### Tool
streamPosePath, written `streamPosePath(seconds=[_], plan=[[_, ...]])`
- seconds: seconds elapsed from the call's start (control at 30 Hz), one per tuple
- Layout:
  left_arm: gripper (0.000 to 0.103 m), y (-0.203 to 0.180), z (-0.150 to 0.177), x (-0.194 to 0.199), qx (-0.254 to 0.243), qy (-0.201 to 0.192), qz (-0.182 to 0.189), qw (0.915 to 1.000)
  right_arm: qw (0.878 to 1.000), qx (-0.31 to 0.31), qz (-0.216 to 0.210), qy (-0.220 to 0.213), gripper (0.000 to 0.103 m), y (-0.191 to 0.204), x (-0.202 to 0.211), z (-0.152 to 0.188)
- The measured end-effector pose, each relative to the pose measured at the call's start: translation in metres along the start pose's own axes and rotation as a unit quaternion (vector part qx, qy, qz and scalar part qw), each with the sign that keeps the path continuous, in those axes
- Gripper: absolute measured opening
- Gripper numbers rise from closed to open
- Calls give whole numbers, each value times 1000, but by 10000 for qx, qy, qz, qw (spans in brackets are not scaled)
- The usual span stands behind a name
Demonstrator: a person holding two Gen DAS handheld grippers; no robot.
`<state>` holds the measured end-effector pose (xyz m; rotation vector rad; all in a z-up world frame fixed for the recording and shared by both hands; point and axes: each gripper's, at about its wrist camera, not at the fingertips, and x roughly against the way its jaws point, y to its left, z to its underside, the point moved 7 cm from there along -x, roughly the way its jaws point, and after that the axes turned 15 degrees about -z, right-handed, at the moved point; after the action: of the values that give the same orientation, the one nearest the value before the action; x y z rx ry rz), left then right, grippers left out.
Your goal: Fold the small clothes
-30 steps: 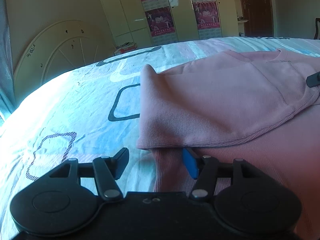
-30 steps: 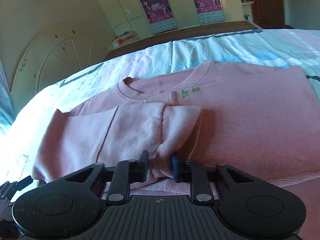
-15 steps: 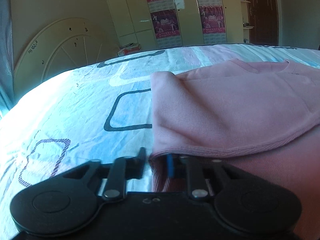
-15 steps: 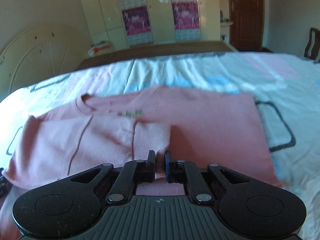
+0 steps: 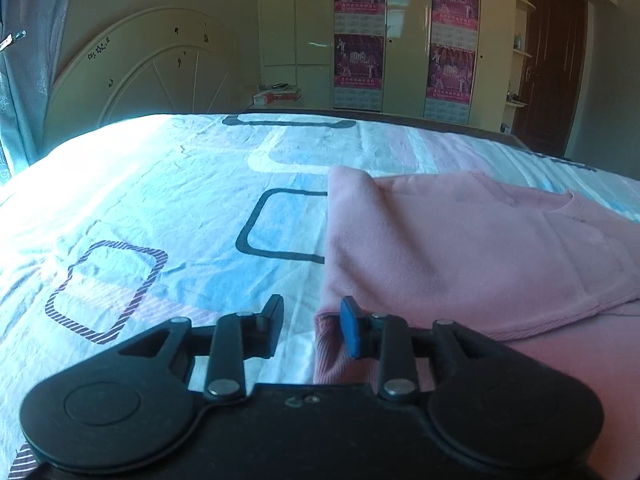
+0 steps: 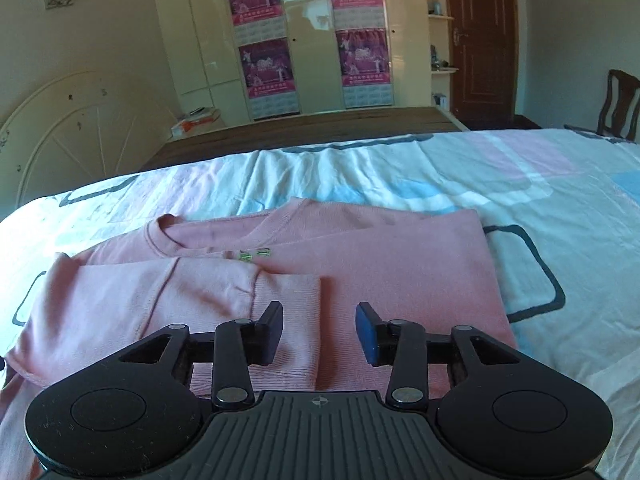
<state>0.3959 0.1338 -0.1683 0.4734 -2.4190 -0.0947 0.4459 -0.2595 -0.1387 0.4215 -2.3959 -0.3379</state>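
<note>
On the patterned bedsheet [image 6: 500, 184] lies the pink sweater [image 6: 400, 272], one sleeve folded across its chest; its lower hem is cut off behind both gripper bodies. Small green marks near the collar [image 6: 254, 255] are too tiny to read. Over the folded sleeve cuff [image 6: 296, 320] the right gripper [image 6: 320, 332] hangs with jaws opening, pinching nothing. At the sweater's side edge, the left gripper [image 5: 308, 326] also has its jaws opening, cloth edge between them but not pressed. Beyond the bed stand a white headboard [image 5: 160, 68], a wardrobe with purple calendars [image 6: 264, 64] reading "2010", though blurred, a brown door [image 6: 480, 36] and a chair [image 6: 618, 104].
</note>
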Motion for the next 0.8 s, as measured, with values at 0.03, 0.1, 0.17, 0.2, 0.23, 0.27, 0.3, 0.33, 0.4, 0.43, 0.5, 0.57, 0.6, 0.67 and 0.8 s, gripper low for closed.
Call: streamPosePath(seconds=[0.03, 0.1, 0.17, 0.2, 0.23, 0.27, 0.3, 0.33, 0.4, 0.43, 0.5, 0.57, 0.6, 0.67, 0.8], plan=[[35, -4, -6, 2, 43, -14, 90, 9999, 9999, 55, -95, 43, 40, 7, -5, -1], [36, -20, -17, -2, 51, 26, 309, 9995, 9995, 166, -239, 130, 40, 20, -17, -2], [37, -38, -28, -10, 71, 94, 524, 9986, 9988, 242, -367, 224, 40, 31, -31, -2], [37, -47, -34, -15, 95, 131, 641, 9978, 9984, 257, -429, 267, 40, 36, -38, -3], [38, -59, -40, -22, 103, 139, 727, 9972, 9982, 259, -463, 292, 40, 39, -44, -3], [39, -68, -46, -30, 67, 150, 781, 9968, 9981, 233, -477, 318, 40, 41, -49, -5], [39, -77, -50, -39, 28, 188, 818, 9965, 9980, 185, -494, 335, 40, 41, -54, -6], [39, -85, -54, -52, 2, 264, 842, 9961, 9980, 113, -520, 344, 40, 40, -60, -9], [39, -93, -57, -78, -3, 457, 787, 9958, 9980, 128, -501, 361, 40, 39, -68, -14], [39, -93, -57, -91, 10, 540, 695, 9961, 9981, 181, -463, 369, 40, 37, -72, -17], [39, -88, -57, -116, 83, 660, 596, 9960, 9980, 194, -403, 444, 40, 31, -81, -17], [40, -83, -60, -125, 71, 569, 538, 9969, 9971, 242, -245, 679, 40, 19, -93, -11], [40, -80, -62, -126, 88, 585, 564, 9967, 9964, 312, -95, 783, 39, 11, -97, -6], [38, -76, -64, -125, 229, 671, 581, 9958, 9973, 251, -129, 680, 39, 3, -94, -6], [40, -75, -70, -127, 94, 462, 328, 9983, 9987, 208, -137, 444, 39, 14, -86, -14]])
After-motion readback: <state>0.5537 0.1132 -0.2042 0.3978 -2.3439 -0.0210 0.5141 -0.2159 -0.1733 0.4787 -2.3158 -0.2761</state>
